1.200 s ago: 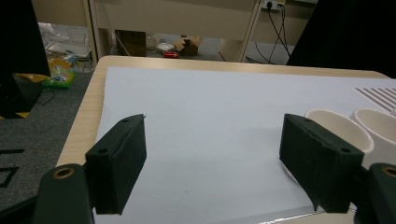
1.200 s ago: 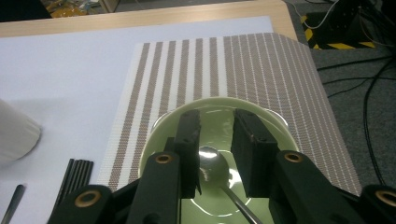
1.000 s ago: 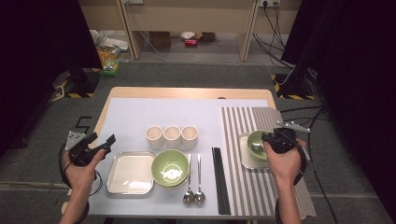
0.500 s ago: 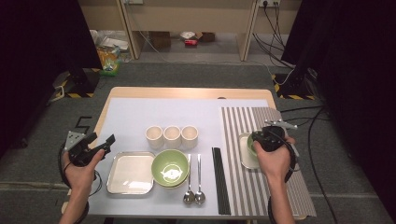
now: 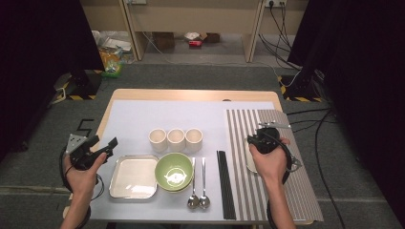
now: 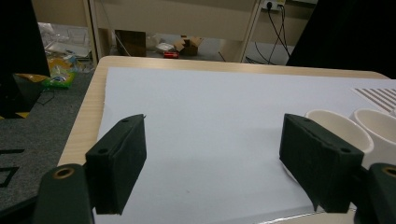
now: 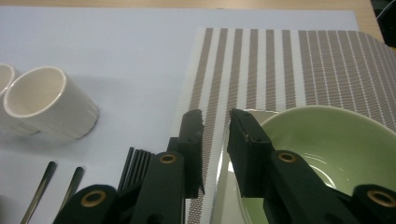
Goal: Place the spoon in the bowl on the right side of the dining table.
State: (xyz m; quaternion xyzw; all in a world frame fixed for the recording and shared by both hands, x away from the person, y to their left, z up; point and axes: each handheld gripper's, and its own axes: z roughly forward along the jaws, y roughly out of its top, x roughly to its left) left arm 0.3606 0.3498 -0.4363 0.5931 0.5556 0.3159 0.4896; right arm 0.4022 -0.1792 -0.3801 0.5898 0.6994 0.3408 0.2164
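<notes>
Place setting is about halfway: pale square ceramic plate (image 7: 223,196) carrying the glossy green ceramic bowl (image 7: 327,135) sits on the brown-striped woven placemat (image 7: 280,60). The right gripper (image 7: 215,116) fingers have just been closing around its rim, not pinching yet. The left gripper (image 6: 215,123) fingers are wide open and empty. The two metal spoons (image 5: 198,183) are still to move

Right gripper (image 5: 261,139) and hand (image 5: 270,160) cover most of plate (image 5: 249,160) on striped mat (image 5: 282,191) in high view; green bowl beside mat's left edge hidden there. Right gripper view: green bowl (image 7: 322,154) cut off by right and bottom edges; plate rim (image 7: 223,186) between jaws, contact probably none, hard to tell. Left gripper view: cups (image 6: 343,133) beside right jaw partly hidden, second cup cut by edge.
</notes>
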